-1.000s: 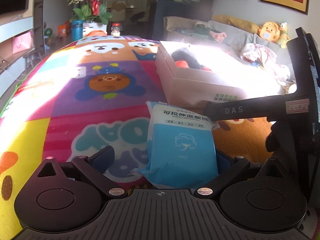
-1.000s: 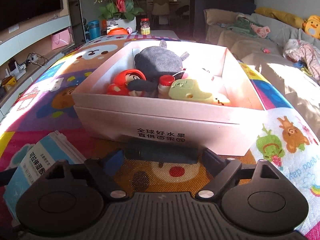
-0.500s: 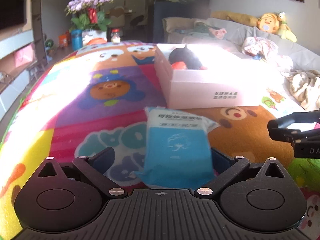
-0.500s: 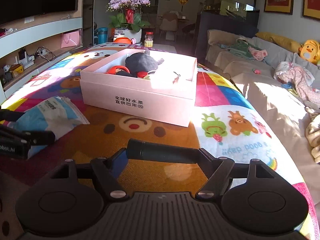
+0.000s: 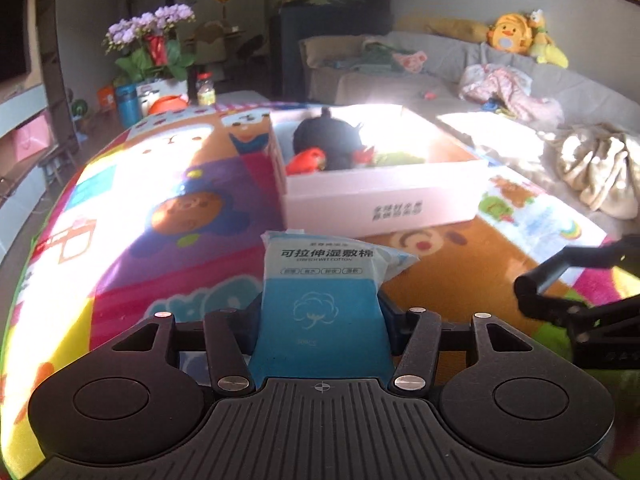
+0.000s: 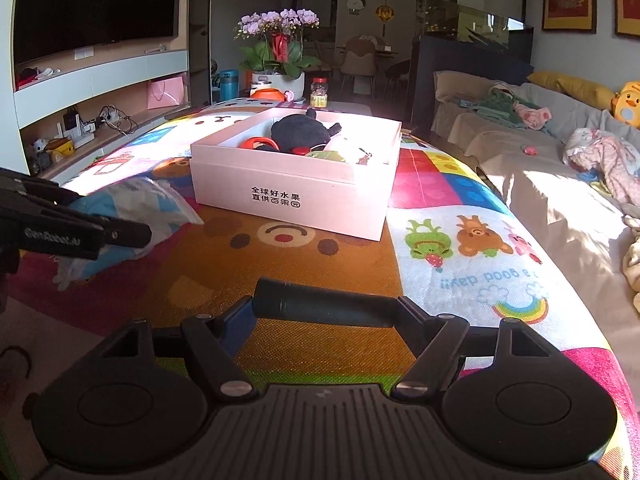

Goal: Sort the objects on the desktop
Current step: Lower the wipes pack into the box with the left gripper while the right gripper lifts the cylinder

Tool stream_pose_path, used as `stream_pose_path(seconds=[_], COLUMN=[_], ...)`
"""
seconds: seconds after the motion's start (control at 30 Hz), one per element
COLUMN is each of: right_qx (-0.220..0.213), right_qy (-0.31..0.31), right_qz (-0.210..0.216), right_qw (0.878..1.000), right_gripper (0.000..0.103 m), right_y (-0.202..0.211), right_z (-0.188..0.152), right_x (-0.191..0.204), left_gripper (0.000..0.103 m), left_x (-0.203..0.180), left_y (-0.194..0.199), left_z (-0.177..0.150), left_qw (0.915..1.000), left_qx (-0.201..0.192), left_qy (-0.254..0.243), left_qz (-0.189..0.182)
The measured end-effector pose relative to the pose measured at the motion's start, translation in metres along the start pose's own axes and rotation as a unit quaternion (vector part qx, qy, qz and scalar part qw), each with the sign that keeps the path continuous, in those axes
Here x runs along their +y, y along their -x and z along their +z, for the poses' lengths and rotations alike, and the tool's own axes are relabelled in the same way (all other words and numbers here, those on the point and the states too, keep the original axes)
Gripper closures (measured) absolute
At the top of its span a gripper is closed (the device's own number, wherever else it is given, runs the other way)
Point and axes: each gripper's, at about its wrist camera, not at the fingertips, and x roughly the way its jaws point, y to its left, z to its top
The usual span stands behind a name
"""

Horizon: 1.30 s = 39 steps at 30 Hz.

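A sunlit living room with a grey sofa frames a tabletop (image 6: pixel 472 280) covered by a woven, brightly printed cartoon cloth of bears, frogs and a rainbow. Above it, the left gripper (image 5: pixel 320 320) is clamped on a soft blue-and-white plastic pack of cotton pads (image 5: pixel 320 304), holding its lower blue half between the fingers; the crinkled white top carries Chinese characters and the line "STRETCH WET COTTON", with a cotton-boll outline on the blue panel. In the right wrist view the same pack (image 6: pixel 132 216) sags beside the left gripper's finger, which reads "GenRobot.ai". The right gripper (image 6: pixel 324 308) is closed across a matte black cylinder (image 6: pixel 324 306), smooth and rod-shaped, lying crosswise between its fingers over the cloth. Just beyond both stands a shallow pale pink cardboard box (image 6: pixel 296 200) with black Chinese lettering on its front wall, resting on the tabletop. Inside it lie a dark grey plush toy (image 6: pixel 300 132), a red toy (image 6: pixel 256 144) and a green item. Behind, purple orchids (image 6: pixel 280 24) stand in a pot.
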Motion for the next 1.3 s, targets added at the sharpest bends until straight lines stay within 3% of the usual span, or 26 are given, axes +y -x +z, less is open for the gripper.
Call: stream_pose_path(seconds=[0.1,0.2,0.3,0.4,0.53,0.6,0.73,0.83,0.93,1.03,1.07,1.1,1.17,1.3], right_qx=[-0.011,-0.031,-0.041,-0.038,-0.029,-0.02,-0.012,-0.038,-0.068,-0.087,-0.083,-0.08,-0.066,-0.018], right_qy=[0.003,0.005,-0.001,-0.004,-0.008,-0.014,-0.015,-0.015,-0.008,-0.01,-0.019,-0.024,-0.032,-0.056], right_qz=[0.0,0.011,0.016,0.016,0.005,0.004,0.012,0.029,0.041,0.028,0.029,0.03,0.018,0.041], right_qw=[1.0,0.999,0.999,0.999,1.0,1.0,1.0,0.999,0.997,0.996,0.996,0.996,0.997,0.997], right_gripper=[0.027,0.027,0.027,0.028,0.027,0.027,0.027,0.027,0.027,0.027,0.026,0.012,0.001,0.003], right_y=[0.01,0.018,0.019,0.015,0.012,0.009,0.0,0.001,-0.004,-0.028,-0.042,-0.056,-0.08,-0.102], right_z=[0.001,0.006,0.012,0.013,0.01,0.008,0.021,0.057,0.106,0.157,0.175,0.188,0.204,0.202], right_x=[-0.002,-0.001,0.0,0.0,-0.006,-0.011,-0.019,-0.025,-0.028,-0.029,-0.03,-0.032,-0.032,-0.022], left_gripper=[0.045,0.045,0.044,0.035,0.027,0.015,0.008,0.008,0.008,0.008,0.008,0.007,0.007,0.007], left_x=[-0.007,-0.015,-0.025,-0.033,-0.022,-0.014,-0.004,0.002,0.004,0.012,0.016,0.018,0.022,0.027], left_y=[0.021,0.017,-0.015,-0.057,-0.08,-0.071,-0.047,-0.044,-0.046,-0.052,-0.052,-0.053,-0.054,-0.056], left_z=[0.038,0.081,0.114,0.126,0.11,0.092,0.053,0.033,0.019,0.013,0.011,0.009,0.003,-0.005], left_qw=[0.9977,0.9922,0.9882,0.9876,0.9943,0.995,0.9951,0.9971,0.9974,0.9976,0.9975,0.9974,0.9973,0.996], left_qx=[-0.063,-0.111,-0.128,-0.122,-0.093,-0.094,-0.096,-0.07,-0.067,-0.056,-0.054,-0.053,-0.046,-0.042], left_qy=[-0.023,-0.055,-0.08,-0.096,-0.051,-0.028,-0.02,-0.001,0.003,0.026,0.033,0.04,0.049,0.067], left_qz=[-0.006,-0.007,-0.021,-0.018,-0.008,-0.017,-0.011,-0.029,-0.027,-0.032,-0.031,-0.029,-0.029,-0.041])
